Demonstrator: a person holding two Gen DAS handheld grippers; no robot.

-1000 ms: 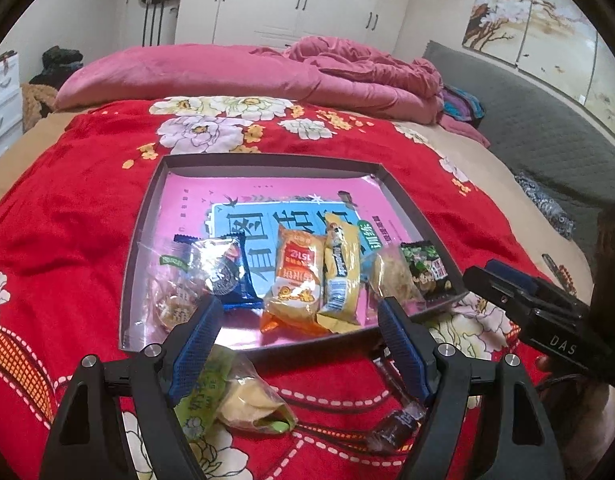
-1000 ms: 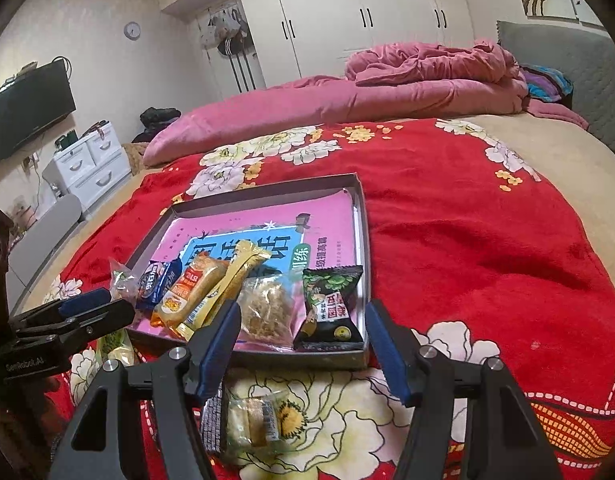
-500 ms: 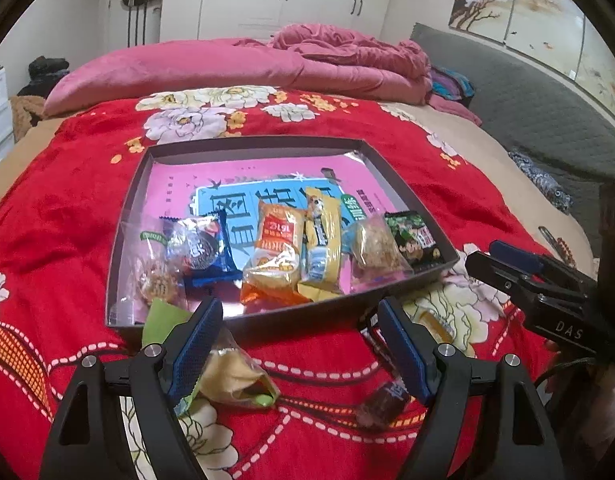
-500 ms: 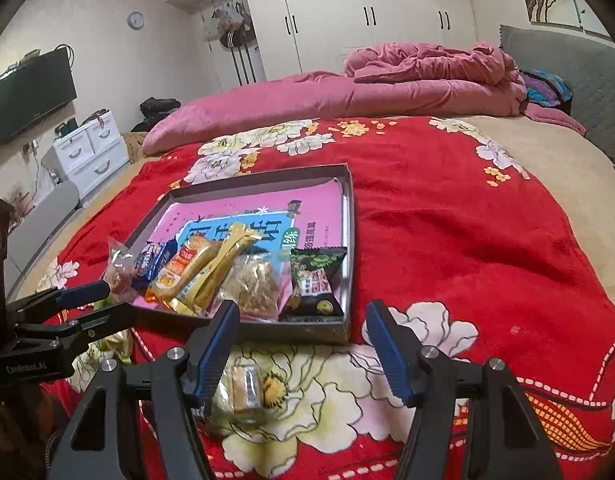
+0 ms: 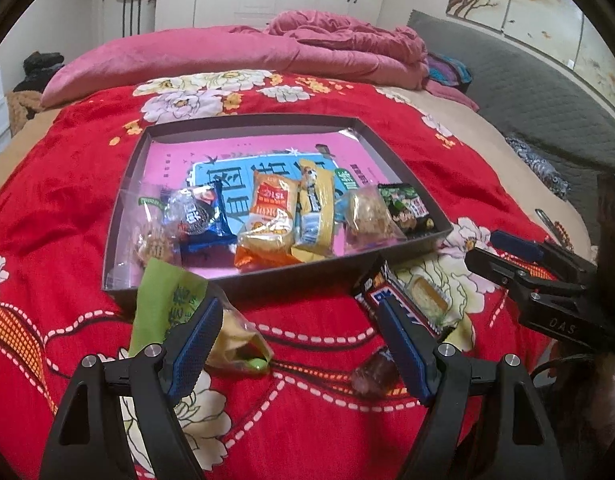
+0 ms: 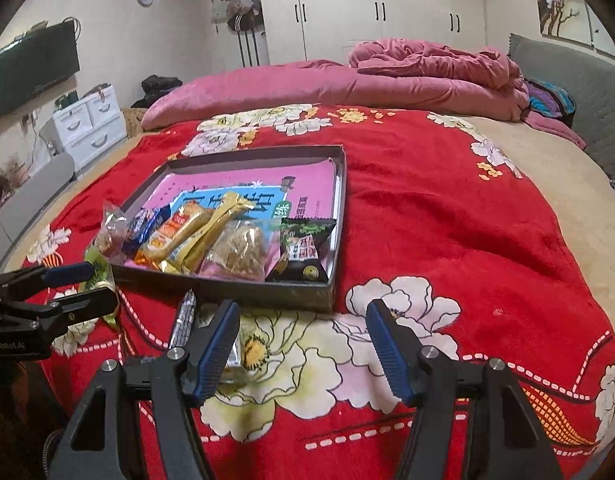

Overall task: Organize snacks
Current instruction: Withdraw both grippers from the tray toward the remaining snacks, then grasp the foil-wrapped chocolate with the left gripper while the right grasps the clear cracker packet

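- Risk: left gripper (image 5: 297, 336) is hanging with its left pad right at the green packet (image 5: 169, 304) — closing from here is likely pinching one crinkly edge only, so the bag is liable to slip or drag across the red blanket (image 5: 315, 412).
- Risk: right gripper (image 6: 301, 344) is sitting with its left pad over the clear-wrapped cake (image 6: 237, 350) — off-centre, jaws closing on blanket, not snack.
- Both sets of tongs are standing apart, holding nothing.
- Both are pitching down toward the blanket, side by side.
- Loose snacks are lying at 6 o'clock of the tray (image 5: 121, 216); six packs are already lining its near edge.
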